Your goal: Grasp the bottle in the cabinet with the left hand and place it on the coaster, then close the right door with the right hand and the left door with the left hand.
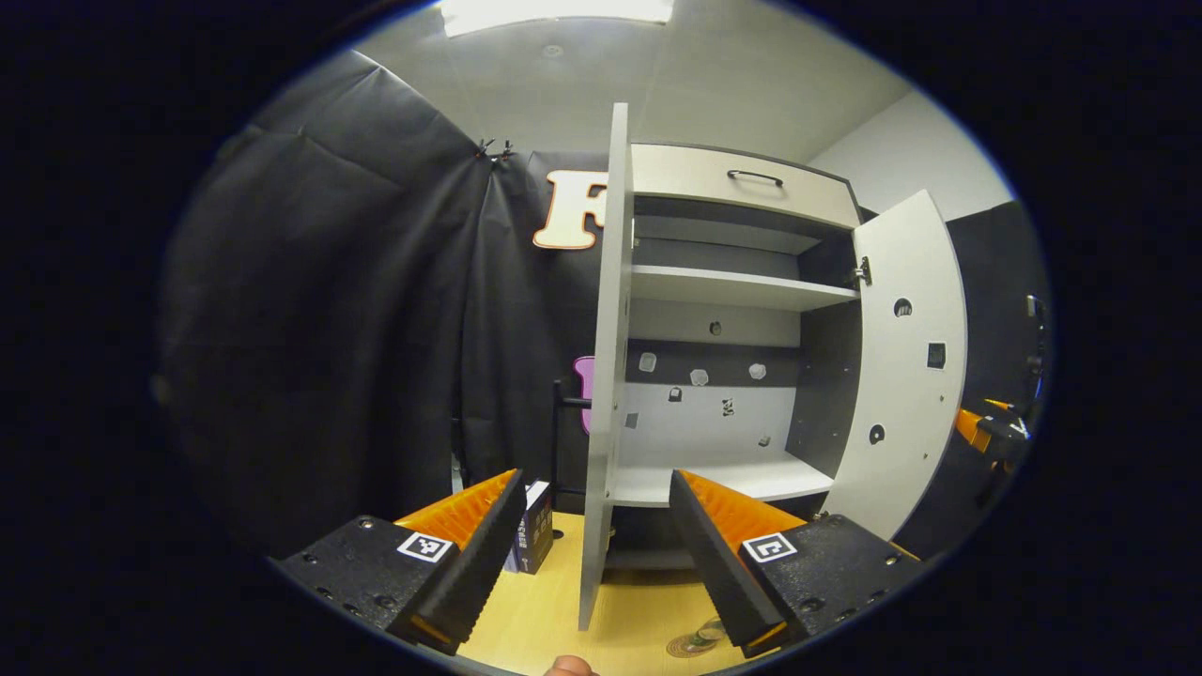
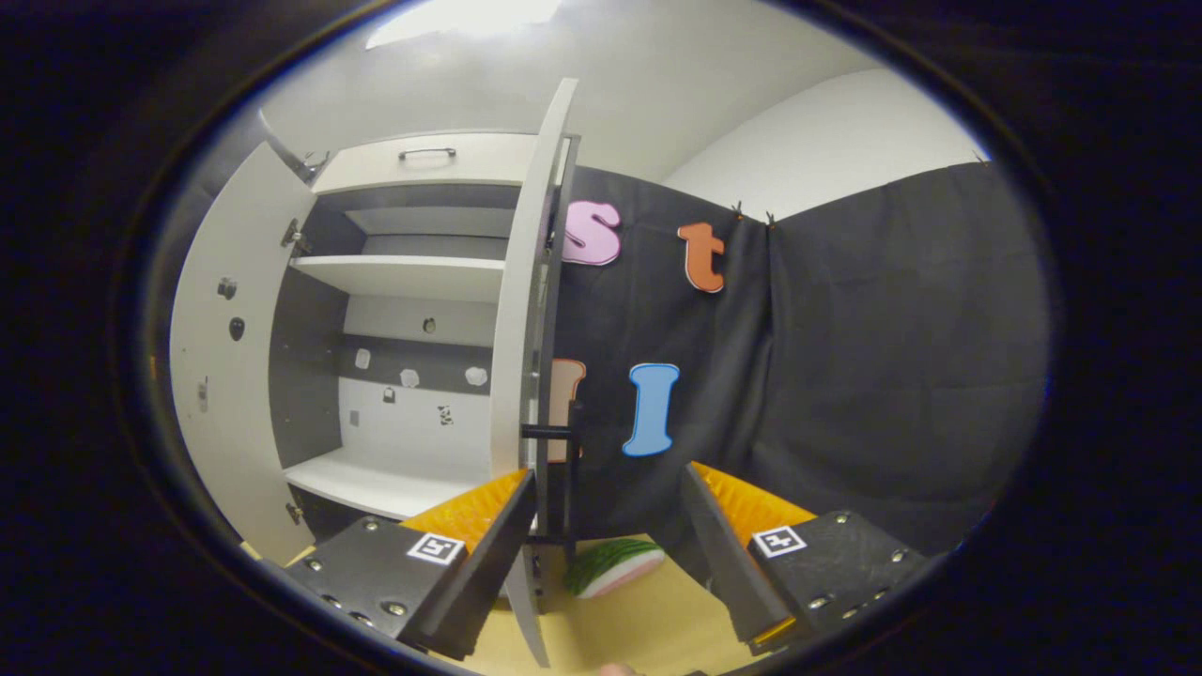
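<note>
cabinet (image 1: 732, 291): both doors stand open, shelves bare. bottle (image 1: 702, 642) is judged set on coaster (image 1: 685, 647). right gripper (image 2: 608, 535), fingers parted, empty, is best pressed flat against right door (image 2: 516, 376), clear of handle (image 2: 549, 433).

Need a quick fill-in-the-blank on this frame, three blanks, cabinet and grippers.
1. Both cabinet doors stand ___.
2. The left gripper has its jaws ___, holding nothing.
3. In the right gripper view, the right door's ___ lies between the right gripper's fingers.

Missing: open; open; edge
</note>
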`<action>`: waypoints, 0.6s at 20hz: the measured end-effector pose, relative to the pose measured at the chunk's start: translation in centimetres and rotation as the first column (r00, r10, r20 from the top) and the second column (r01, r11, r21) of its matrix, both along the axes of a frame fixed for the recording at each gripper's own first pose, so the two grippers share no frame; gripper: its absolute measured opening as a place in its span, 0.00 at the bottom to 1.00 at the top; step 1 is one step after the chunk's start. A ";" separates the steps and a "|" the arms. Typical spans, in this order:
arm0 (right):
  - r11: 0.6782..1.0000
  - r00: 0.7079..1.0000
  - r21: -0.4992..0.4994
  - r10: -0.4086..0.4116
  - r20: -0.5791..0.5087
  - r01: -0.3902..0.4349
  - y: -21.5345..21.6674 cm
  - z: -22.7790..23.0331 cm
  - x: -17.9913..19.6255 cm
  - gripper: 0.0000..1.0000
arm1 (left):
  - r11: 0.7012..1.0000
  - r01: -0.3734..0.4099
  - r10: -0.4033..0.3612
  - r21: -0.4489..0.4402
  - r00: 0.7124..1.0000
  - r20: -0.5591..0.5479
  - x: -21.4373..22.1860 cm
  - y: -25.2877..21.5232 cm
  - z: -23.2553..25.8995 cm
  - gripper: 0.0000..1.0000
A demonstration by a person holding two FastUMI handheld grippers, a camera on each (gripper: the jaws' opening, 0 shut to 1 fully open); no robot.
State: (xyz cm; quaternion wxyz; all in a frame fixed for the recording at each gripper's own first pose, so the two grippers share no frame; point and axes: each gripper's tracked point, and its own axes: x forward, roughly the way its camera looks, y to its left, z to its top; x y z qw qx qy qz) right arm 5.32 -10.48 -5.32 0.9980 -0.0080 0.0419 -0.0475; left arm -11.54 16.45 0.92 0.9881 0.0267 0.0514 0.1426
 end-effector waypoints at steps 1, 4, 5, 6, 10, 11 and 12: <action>1.000 1.000 0.005 0.021 -0.002 -0.021 0.7 -0.1 0.0 0.96 | 1.000 -0.004 0.004 -0.004 1.000 -0.001 -0.2 0.2 -0.1 0.96; 0.993 0.994 0.023 0.114 -0.005 -0.113 3.6 0.0 0.3 0.92 | 1.000 -0.009 0.009 -0.013 1.000 0.002 -0.6 0.0 0.0 0.96; 0.989 0.989 0.028 0.147 -0.003 -0.147 4.8 0.0 0.5 0.94 | 1.000 -0.013 0.013 -0.013 1.000 0.003 -0.5 0.2 -0.2 0.96; 0.984 0.984 0.034 0.178 -0.001 -0.178 6.0 0.0 0.7 0.96 | 1.000 -0.018 0.018 -0.011 1.000 0.002 -0.6 0.5 -0.2 0.96; 0.968 0.969 0.042 0.247 0.013 -0.247 9.5 0.0 1.6 0.96 | 0.998 -0.062 0.062 -0.001 0.998 -0.006 -2.0 1.9 -0.5 0.96; 0.965 0.966 0.046 0.259 0.014 -0.259 10.1 -0.1 2.1 0.96 | 0.997 -0.077 0.077 0.000 0.997 -0.008 -2.4 2.3 -0.6 0.96; 0.961 0.963 0.057 0.269 0.010 -0.269 10.6 -0.1 2.5 0.96 | 0.996 -0.087 0.087 -0.002 0.996 -0.013 -2.8 2.6 -0.7 0.96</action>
